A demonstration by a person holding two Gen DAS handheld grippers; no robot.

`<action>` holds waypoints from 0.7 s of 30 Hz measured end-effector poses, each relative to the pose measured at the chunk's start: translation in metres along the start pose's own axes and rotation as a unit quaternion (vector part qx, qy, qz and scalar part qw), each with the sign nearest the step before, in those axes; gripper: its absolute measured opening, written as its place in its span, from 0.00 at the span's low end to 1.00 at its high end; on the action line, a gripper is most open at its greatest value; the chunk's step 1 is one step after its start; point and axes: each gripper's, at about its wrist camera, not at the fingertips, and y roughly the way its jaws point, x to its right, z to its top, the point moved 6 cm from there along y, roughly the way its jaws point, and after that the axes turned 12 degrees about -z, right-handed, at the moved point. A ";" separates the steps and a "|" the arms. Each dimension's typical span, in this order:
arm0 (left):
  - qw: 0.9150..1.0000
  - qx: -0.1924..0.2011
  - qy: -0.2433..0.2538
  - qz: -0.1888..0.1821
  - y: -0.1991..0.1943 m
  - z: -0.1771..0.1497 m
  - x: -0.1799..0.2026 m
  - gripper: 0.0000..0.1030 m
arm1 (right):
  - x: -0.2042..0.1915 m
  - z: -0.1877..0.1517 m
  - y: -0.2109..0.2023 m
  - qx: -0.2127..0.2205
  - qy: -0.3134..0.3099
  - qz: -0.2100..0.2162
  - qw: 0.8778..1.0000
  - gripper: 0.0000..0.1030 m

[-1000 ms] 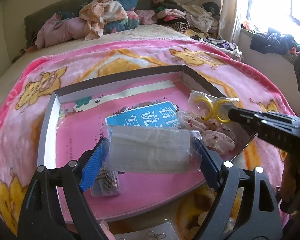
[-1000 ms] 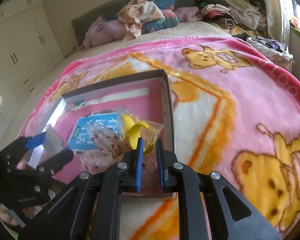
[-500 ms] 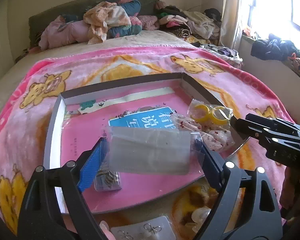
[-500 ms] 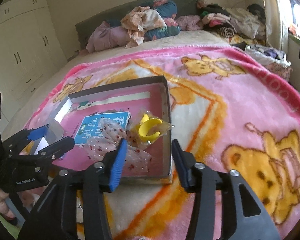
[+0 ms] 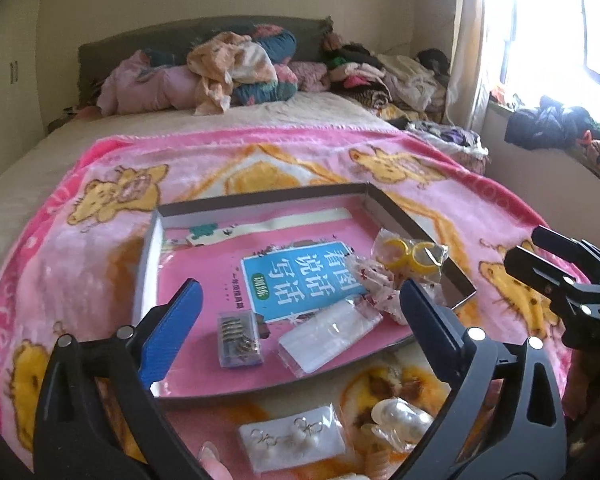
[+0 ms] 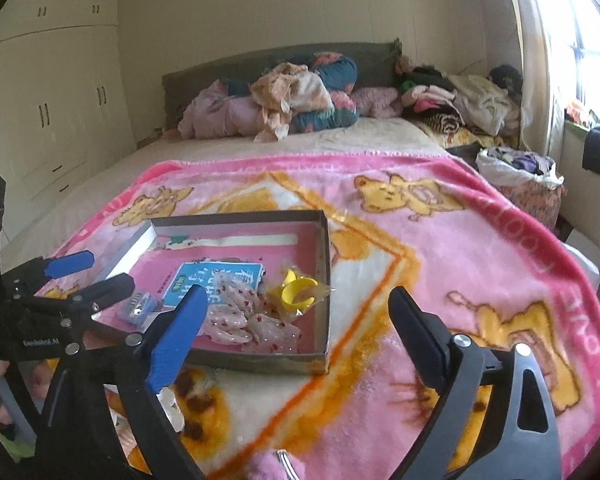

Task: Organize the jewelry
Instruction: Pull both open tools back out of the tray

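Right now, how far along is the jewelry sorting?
In the tray: yellow rings bag, red-dotted bags, clear flat pouch, small clear box. Nothing in hand: left gripper and right gripper both opening, empty. Left on the blanket: earring card and pearl bag.

A fuzzy fleece blanket (image 5: 100, 248) carries a matt cardboard tray (image 5: 396, 210) holding glossy clear plastic packets (image 5: 328, 334) and a smooth paper booklet (image 5: 296, 276).
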 end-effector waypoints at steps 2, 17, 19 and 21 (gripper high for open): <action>1.000 0.008 -0.005 0.000 -0.009 0.001 -0.001 0.89 | 0.000 0.000 -0.008 0.007 -0.003 0.000 1.000 0.88; 0.999 0.042 -0.025 0.000 -0.057 -0.019 0.000 0.89 | -0.009 -0.014 -0.052 0.033 -0.024 0.001 0.999 0.91; 0.999 0.047 -0.023 0.003 -0.062 -0.021 0.000 0.89 | -0.010 -0.017 -0.057 0.034 -0.024 0.003 0.999 0.91; 0.998 0.051 -0.023 0.005 -0.067 -0.024 0.000 0.89 | -0.011 -0.020 -0.062 0.035 -0.023 0.005 0.999 0.91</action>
